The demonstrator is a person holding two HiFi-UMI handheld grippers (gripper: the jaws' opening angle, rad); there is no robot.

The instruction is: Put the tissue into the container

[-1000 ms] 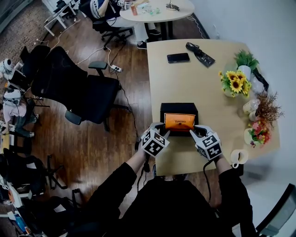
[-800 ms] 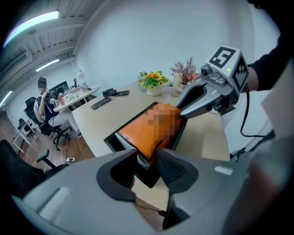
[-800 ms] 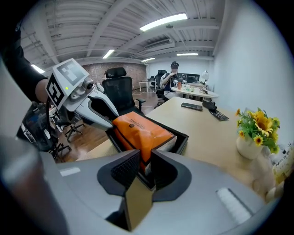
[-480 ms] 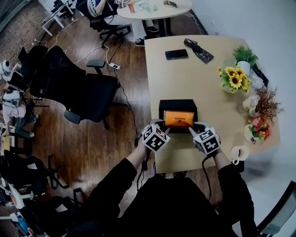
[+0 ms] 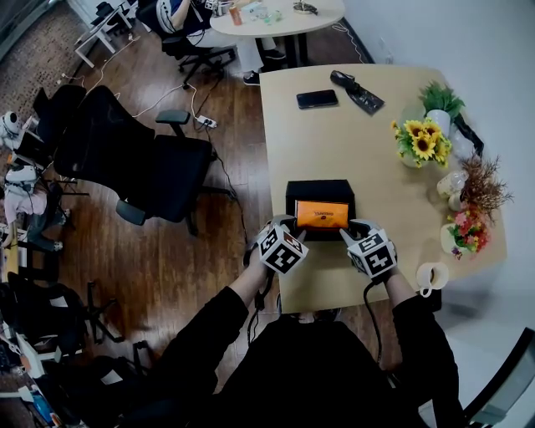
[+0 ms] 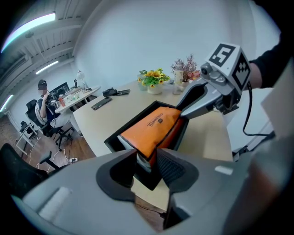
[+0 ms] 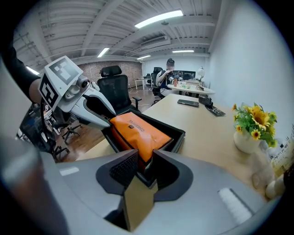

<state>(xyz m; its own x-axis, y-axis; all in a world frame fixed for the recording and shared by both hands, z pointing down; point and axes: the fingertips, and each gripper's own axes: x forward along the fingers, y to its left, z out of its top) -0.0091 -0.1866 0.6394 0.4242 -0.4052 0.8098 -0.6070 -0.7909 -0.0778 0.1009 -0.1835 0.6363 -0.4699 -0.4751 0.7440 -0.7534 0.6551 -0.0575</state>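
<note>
An orange tissue pack [image 5: 322, 214] lies in the black container [image 5: 320, 188] near the table's front edge, its top above the rim. My left gripper [image 5: 297, 236] is at the pack's left end, and in the left gripper view the pads pinch that end of the pack [image 6: 156, 126] over the container [image 6: 115, 140]; the left gripper [image 6: 147, 160] is shut on it. My right gripper [image 5: 349, 234] is at the right end. Its jaws are opening, and in the right gripper view the pack's [image 7: 138, 131] end still fills the gap of the right gripper [image 7: 144, 165].
On the table's far side lie a phone [image 5: 318, 99] and a black object [image 5: 361, 92]. Sunflowers [image 5: 418, 144], other flower pots and a mug [image 5: 432, 276] line the right edge. A black office chair [image 5: 142, 167] stands left of the table; a person sits at a round table [image 5: 276, 15] behind.
Both grippers stay at the pack's ends over the container. Only the head view has shifted slightly.
</note>
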